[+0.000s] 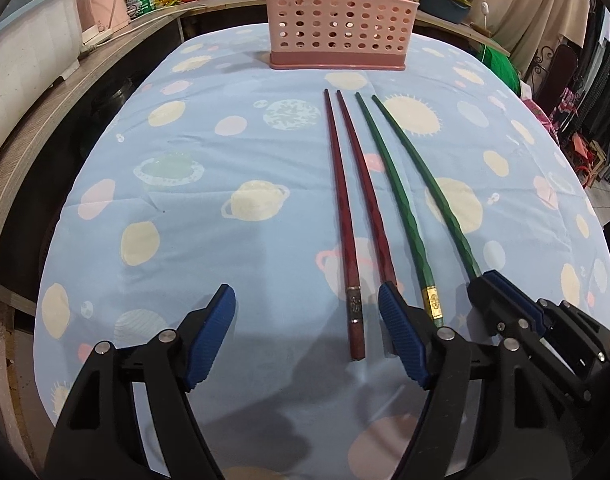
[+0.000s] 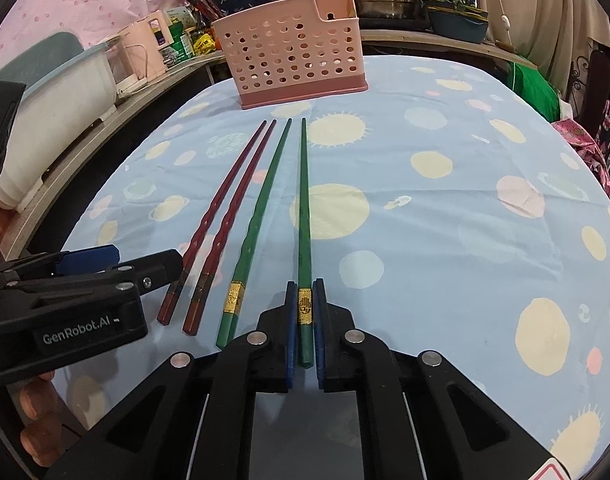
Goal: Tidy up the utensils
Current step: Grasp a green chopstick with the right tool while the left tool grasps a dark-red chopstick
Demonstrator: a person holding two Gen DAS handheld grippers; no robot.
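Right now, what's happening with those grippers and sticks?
Right gripper shut on rightmost green chopstick. Left gripper open over red chopsticks. Pink perforated basket unobstructed.

Red chopsticks [image 1: 347, 216]: a pair, dark red, slender tips tapering toward the holder, wavy faceted shafts, dark metal bands near the thick ends; they lie flat on the cloth, side by side, nearly parallel.
Left green chopstick [image 2: 257, 220]: dark green, gold band near its thick end; it lies flat just right of the red pair, tip toward the holder.
Right green chopstick [image 2: 304, 216]: same green with gold band; its thick end sits between two blue pads pressed on it, its tip on the cloth.
Pink utensil holder [image 1: 333, 16]: perforated plastic with a darker pink base, upright beyond the chopstick tips, apart from them.
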